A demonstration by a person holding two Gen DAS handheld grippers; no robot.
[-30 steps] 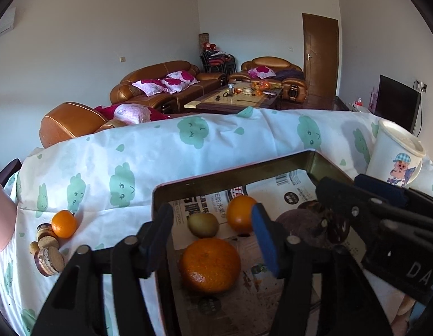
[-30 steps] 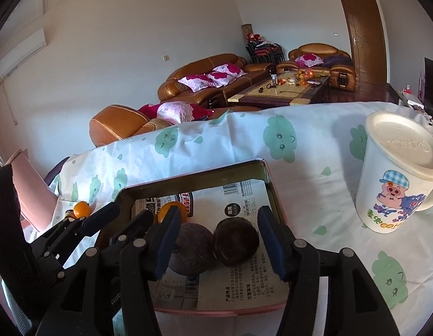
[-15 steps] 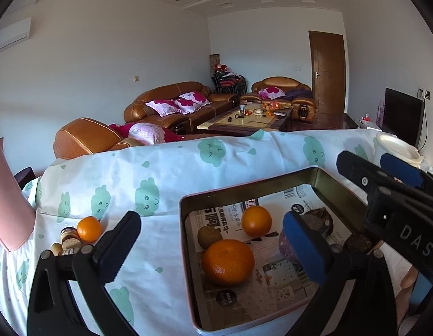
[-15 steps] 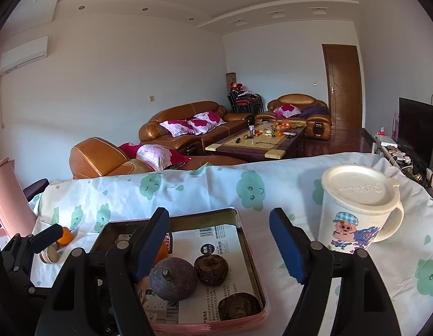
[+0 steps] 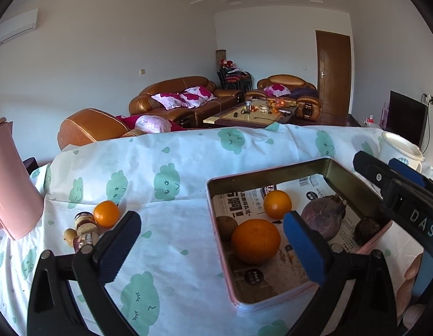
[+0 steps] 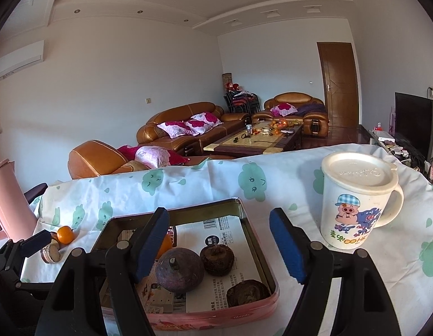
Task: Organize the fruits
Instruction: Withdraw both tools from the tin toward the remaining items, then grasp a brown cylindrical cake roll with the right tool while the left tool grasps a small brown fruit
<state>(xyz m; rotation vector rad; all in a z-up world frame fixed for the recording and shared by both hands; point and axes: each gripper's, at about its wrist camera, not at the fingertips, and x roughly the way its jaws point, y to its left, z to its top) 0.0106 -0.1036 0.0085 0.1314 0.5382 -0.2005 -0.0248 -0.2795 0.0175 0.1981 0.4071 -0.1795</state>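
L gripper (image 5: 210, 243) jaws spread wide, nothing between the pads, hovering above the cloth (image 5: 166, 252) just left of the tin (image 5: 216, 240). R gripper (image 6: 219, 243) also open, holding nothing, over the tin's near-right corner. Landmark = tin, pink-rimmed, lined w/ newspaper. Inside it: big orange (image 5: 255, 241) at near left, kiwi (image 5: 227, 227) touching it behind-left, small orange (image 5: 277, 204) further back, purple round fruit (image 6: 179, 269) mid, dark brown fruit (image 6: 217, 256) just right of that, another brown one (image 6: 247, 292) in the near-right corner. Well left of the tin on the cloth: a loose orange (image 5: 106, 213) beside small jars (image 5: 84, 225); pink jug (image 5: 11, 184) further left at the edge. Right of the tin: lidded mug (image 6: 356, 201) w/ cartoon pig and coloured characters, unreadable. R gripper body crosses the tin's right side in the left view, lettering "DAS" visible. Newspaper print is Chinese, too small to read. A hand (image 5: 412, 268) shows at bottom right.
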